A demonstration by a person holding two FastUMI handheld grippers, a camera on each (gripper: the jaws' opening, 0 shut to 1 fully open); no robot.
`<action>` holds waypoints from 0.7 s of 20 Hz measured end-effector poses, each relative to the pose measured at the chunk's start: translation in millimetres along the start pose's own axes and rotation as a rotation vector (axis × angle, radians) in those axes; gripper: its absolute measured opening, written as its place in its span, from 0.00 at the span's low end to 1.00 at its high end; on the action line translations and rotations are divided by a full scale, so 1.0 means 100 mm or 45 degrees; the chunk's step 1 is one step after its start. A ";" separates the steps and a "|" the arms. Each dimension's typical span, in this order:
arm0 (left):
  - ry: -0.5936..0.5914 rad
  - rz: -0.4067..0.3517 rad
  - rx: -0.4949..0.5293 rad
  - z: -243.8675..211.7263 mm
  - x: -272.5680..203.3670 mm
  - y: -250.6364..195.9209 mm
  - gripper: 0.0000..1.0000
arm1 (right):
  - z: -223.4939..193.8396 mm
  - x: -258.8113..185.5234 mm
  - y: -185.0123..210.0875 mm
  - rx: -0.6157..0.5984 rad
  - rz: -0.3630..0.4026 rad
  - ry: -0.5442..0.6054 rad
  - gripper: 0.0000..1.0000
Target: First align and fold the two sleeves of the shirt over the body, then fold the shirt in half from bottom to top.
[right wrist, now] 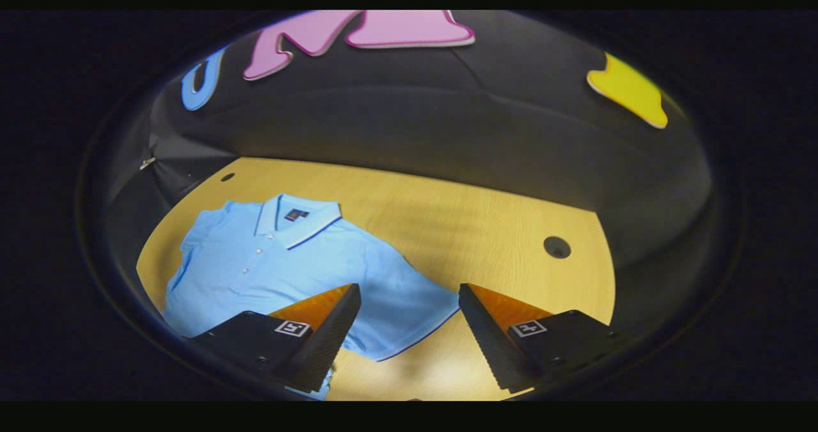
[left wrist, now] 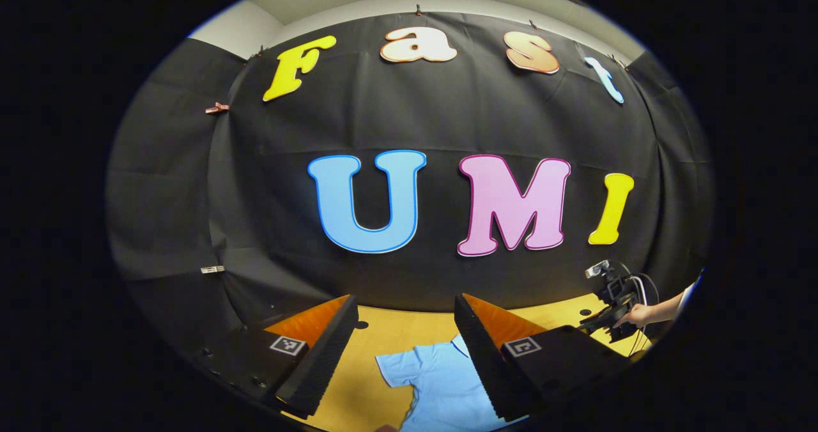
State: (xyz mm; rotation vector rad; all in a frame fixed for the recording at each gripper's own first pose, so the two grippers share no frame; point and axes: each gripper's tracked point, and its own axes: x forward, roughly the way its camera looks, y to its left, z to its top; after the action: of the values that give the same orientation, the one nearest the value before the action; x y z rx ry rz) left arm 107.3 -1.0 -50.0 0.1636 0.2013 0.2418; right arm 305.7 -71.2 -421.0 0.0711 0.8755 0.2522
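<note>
The light blue shirt (right wrist: pixel 281 259) lies flat on the wooden worktop (right wrist: pixel 486 221), face up, with its collar toward the far edge, the one next to the black cloth wall (right wrist: pixel 447 119). In the right gripper view both short sleeves are spread out to the sides and nothing is folded yet, so I judge that the first step, the sleeves, has not begun.

The right tool (right wrist: pixel 409 330) hangs above the near part of the worktop, over the sleeve that points toward the free wooden area. Its two fingers stand wide apart and hold nothing. Whether they touch the cloth I cannot tell.

The left tool (left wrist: pixel 402 355) is raised and looks more at the wall than at the table. Its fingers are also wide apart and empty, and between them a sleeve and part of the shirt body are visible below. In the left gripper view the other tool (left wrist: pixel 610 304), held by a hand (left wrist: pixel 639 316), is seen far off near the worktop's edge.

The next move, as I judge it, calls for each tool to come down to the outer hem of one sleeve, pinch only that layer, and bring it inward over the body, so that both sleeves lie even.
</note>
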 end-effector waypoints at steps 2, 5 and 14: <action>0.003 0.002 0.022 -0.01 0.10 -0.08 0.97 | -0.15 0.22 -0.11 0.012 -0.020 0.066 0.98; 0.015 -0.029 0.014 -0.02 0.21 -0.17 0.97 | -0.50 0.39 -0.15 0.046 -0.025 0.231 0.98; 0.065 -0.083 -0.043 -0.12 0.43 -0.09 0.97 | -0.31 0.37 0.05 0.094 -0.052 0.159 0.13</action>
State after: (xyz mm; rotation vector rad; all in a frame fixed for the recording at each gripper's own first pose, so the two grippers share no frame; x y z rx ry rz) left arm 147.3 3.3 -71.0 0.1172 0.2530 0.1844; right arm 303.2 -58.1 -467.5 0.1068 1.0097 0.1872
